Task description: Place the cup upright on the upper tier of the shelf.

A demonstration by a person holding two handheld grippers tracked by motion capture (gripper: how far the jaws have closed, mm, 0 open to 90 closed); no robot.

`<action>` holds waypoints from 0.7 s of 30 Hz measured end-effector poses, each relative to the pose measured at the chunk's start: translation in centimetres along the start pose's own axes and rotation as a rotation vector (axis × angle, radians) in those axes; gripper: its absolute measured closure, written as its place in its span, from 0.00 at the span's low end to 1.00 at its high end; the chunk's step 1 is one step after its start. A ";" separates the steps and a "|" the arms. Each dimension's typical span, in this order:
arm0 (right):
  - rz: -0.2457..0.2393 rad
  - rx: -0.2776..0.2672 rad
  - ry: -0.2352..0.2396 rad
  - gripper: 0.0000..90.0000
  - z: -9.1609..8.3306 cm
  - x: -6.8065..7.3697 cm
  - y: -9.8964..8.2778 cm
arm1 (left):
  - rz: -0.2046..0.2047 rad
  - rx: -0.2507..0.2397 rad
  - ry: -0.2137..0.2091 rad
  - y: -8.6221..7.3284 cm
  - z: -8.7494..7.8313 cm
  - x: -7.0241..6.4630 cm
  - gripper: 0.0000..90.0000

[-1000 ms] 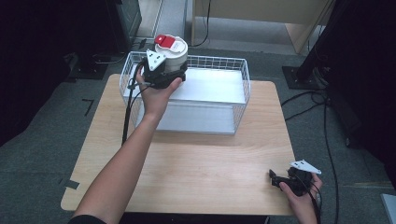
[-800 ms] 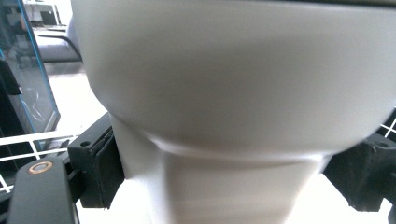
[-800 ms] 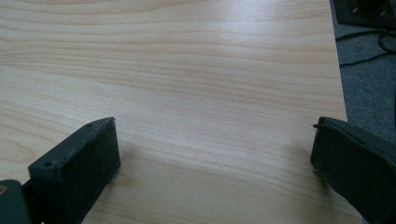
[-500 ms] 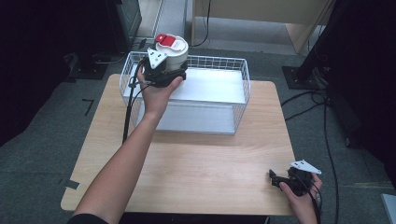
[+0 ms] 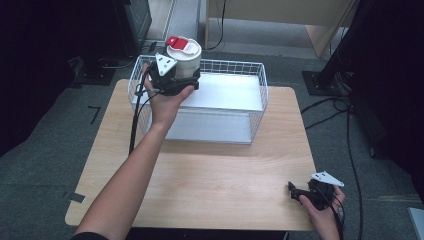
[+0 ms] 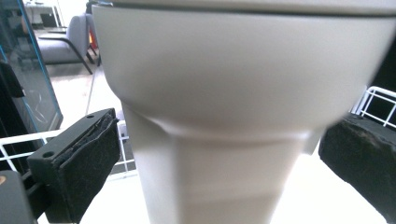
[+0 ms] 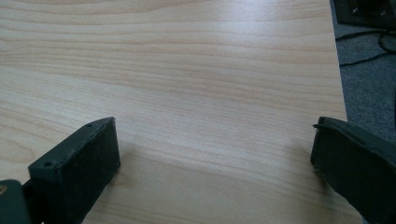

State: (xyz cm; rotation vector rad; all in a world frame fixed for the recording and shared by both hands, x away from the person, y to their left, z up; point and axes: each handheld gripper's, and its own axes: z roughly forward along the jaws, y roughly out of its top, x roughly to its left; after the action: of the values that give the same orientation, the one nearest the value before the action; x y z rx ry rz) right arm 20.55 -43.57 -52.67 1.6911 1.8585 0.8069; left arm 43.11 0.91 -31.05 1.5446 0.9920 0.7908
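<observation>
At the near right corner of the table, the person's right hand rests at the edge, holding the right gripper low over the wood, pointed toward the table's left side. In the right gripper view its fingers stand spread wide, with bare wood grain between them and nothing in their gap. The person's left forearm comes in over the near left edge and stretches diagonally across the table toward the far edge, the left hand raised with its palm under the left gripper. This gripper is held above the far left corner of a white wire basket that stands on the far half of the table, its long side parallel to the far edge. A flat white sheet lies inside the basket on its floor. A white cup-shaped container with a red mark on its white lid sits upright between the left gripper's fingers, over the basket's far left corner and above its rim. In the left gripper view the container has a wider upper body and a narrower lower part, and the padded fingers sit at either side of that narrower part; the left pad is just beside the wall, and whether both pads press it cannot be told for sure.
</observation>
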 end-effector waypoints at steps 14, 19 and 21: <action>-0.001 0.000 0.000 0.01 0.0 0.0 0.0 | 0.010 -0.021 -0.021 -1.4 -2.3 -0.2 0.00; -0.001 0.000 0.001 0.01 0.0 0.0 0.0 | 0.019 -0.031 -0.028 -2.1 -3.2 -0.5 0.00; -0.001 0.000 0.000 0.01 0.0 0.0 0.0 | 0.027 -0.035 -0.032 -2.3 -3.6 -0.6 0.00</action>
State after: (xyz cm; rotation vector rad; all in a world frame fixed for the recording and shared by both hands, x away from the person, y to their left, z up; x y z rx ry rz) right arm 20.56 -43.56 -52.67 1.6897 1.8593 0.8060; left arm 39.25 2.03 -32.57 1.5384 0.9317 0.7961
